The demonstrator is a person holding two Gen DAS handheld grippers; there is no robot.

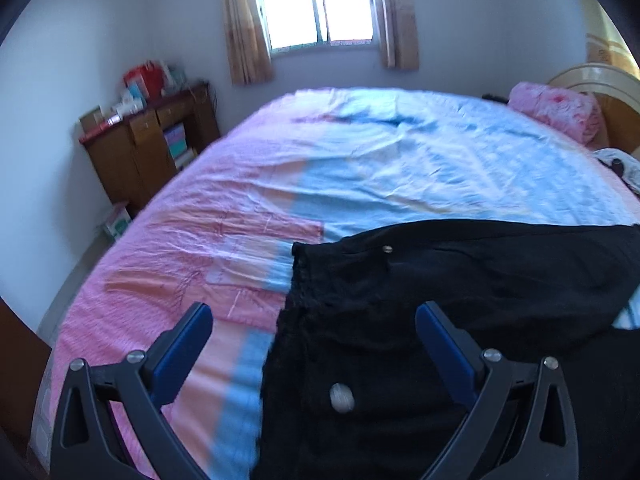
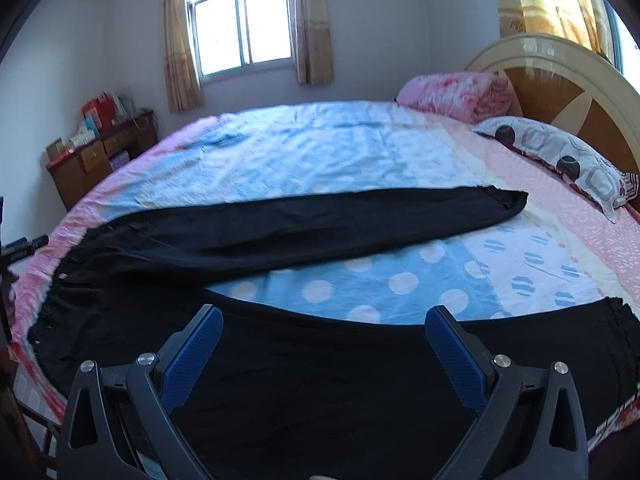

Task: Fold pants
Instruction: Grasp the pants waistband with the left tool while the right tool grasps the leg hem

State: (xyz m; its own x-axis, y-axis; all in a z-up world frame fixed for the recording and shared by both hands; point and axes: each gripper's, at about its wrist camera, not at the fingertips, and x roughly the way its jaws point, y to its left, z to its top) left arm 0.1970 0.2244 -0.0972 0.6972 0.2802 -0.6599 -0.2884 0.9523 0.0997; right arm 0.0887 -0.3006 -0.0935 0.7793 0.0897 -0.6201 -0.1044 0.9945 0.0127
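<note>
Nearest the cameras, both tools stood with their jaws spread wide and nothing between the blue pads. The left gripper (image 1: 314, 312) hovered over the waistband end of the black pants (image 2: 280, 236), above the pale button (image 1: 341, 397); the right gripper (image 2: 324, 316) hung above the near leg, toward its hem.

The pants lay spread flat on the patterned bedsheet (image 2: 400, 280), legs splayed in a V, the near leg running along the bed's front edge and the far leg angling up toward the spotted pillow (image 2: 560, 156).

The likeliest failure, as I judged it, was a one-layer pinch: dark fabric on dark fabric hid the seams, so a gripper closing on the near leg might have taken only the top ply, and the fold would have dragged crooked. A pinch too deep could also have gathered the bedsheet beneath and hauled it along. With the near leg so close to the mattress edge, a lift not matched between both hands might have let the cloth slip off the bed.

Beyond the pants lay open sheet, then a pink folded blanket (image 2: 456, 92) beside the pillow against the headboard (image 2: 560, 60), well clear of any fold. A wooden cabinet (image 2: 100, 160) stood beyond the bed's far left corner.
</note>
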